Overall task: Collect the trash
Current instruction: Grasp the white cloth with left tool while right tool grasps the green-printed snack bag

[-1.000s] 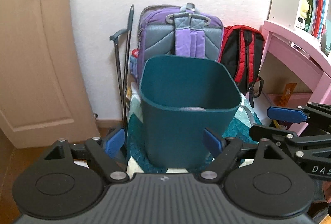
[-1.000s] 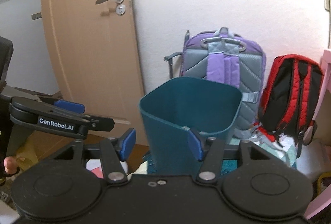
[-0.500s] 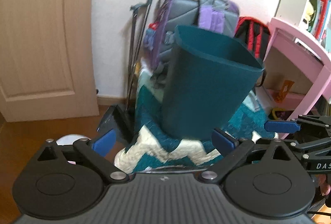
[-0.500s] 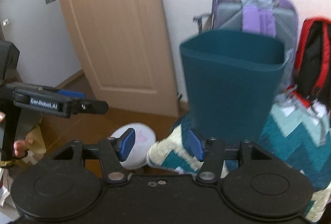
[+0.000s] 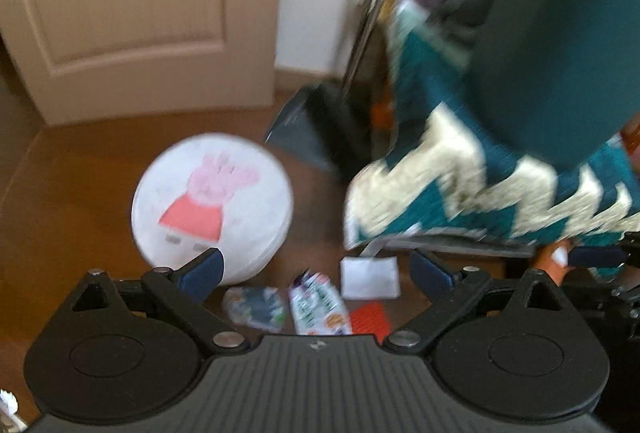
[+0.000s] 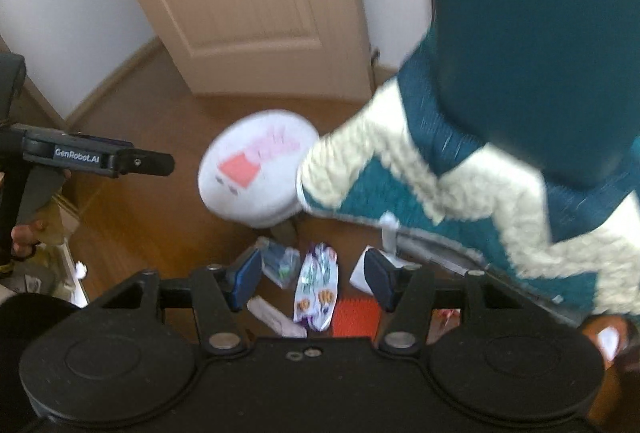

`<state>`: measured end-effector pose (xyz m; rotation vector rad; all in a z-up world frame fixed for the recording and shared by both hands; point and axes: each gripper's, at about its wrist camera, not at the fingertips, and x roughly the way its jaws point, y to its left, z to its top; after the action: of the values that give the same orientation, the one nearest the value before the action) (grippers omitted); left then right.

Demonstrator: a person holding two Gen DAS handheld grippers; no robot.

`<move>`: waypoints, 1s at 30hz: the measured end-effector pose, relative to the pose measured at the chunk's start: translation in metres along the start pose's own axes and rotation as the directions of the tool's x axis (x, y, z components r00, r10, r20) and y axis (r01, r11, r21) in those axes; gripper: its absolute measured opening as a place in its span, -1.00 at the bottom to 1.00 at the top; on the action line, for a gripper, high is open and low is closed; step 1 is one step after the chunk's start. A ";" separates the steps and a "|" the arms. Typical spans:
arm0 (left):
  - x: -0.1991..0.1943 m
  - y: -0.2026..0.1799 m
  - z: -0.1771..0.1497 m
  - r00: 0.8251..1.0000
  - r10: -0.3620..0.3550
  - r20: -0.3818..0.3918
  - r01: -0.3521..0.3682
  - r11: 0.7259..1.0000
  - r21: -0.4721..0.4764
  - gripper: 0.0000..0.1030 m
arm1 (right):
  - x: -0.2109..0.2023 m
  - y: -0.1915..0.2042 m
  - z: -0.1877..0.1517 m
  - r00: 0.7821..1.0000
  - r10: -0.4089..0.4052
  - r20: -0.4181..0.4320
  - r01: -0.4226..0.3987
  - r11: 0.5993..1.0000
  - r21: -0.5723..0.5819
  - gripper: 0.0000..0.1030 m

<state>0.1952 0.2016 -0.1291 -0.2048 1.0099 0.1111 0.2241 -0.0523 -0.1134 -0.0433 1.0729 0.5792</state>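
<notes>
Both tools, L (image 5: 316,271) & R (image 6: 312,279), spread wide, empty, over crumpled wrappers (image 6: 316,287) w/ orange piece (image 6: 356,317) on floor.

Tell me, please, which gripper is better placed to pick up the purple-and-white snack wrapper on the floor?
Right. The right gripper is open with the wrapper lying between its fingers; the left gripper is open too, but its view looks less centred.

Bunch of trash lying flat on the wood floor: a purple-and-white snack wrapper (image 6: 316,287) in the middle, a crumpled clear bag (image 6: 280,265) just left of it. An orange-red packet (image 6: 356,317) sits at its right, with a white paper square (image 5: 370,277) beyond. The teal bin (image 6: 532,45) stands upright on the rug behind them.
</notes>
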 end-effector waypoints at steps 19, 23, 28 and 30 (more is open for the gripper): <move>0.230 0.034 -0.126 0.889 -0.075 -0.453 0.135 0.986 0.102 0.94 | 0.234 -0.025 -0.023 0.918 0.032 -0.395 0.016 0.993 0.117 0.10; 0.260 0.020 -0.149 0.878 -0.044 -0.477 0.158 0.967 0.202 0.93 | 0.274 -0.026 -0.028 0.900 0.038 -0.435 0.015 0.993 0.117 0.10; 0.289 0.009 -0.172 0.867 -0.049 -0.495 0.189 0.953 0.235 0.92 | 0.325 -0.027 -0.035 0.875 0.049 -0.481 0.010 0.993 0.120 0.10; 0.297 0.004 -0.179 0.867 -0.049 -0.495 0.190 0.952 0.239 0.92 | 0.343 -0.028 -0.038 0.866 0.044 -0.497 0.016 0.993 0.115 0.10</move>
<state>0.2032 0.1654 -0.4743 -0.0310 1.4988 -0.2121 0.3243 0.0585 -0.4262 -0.0877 1.6148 0.5293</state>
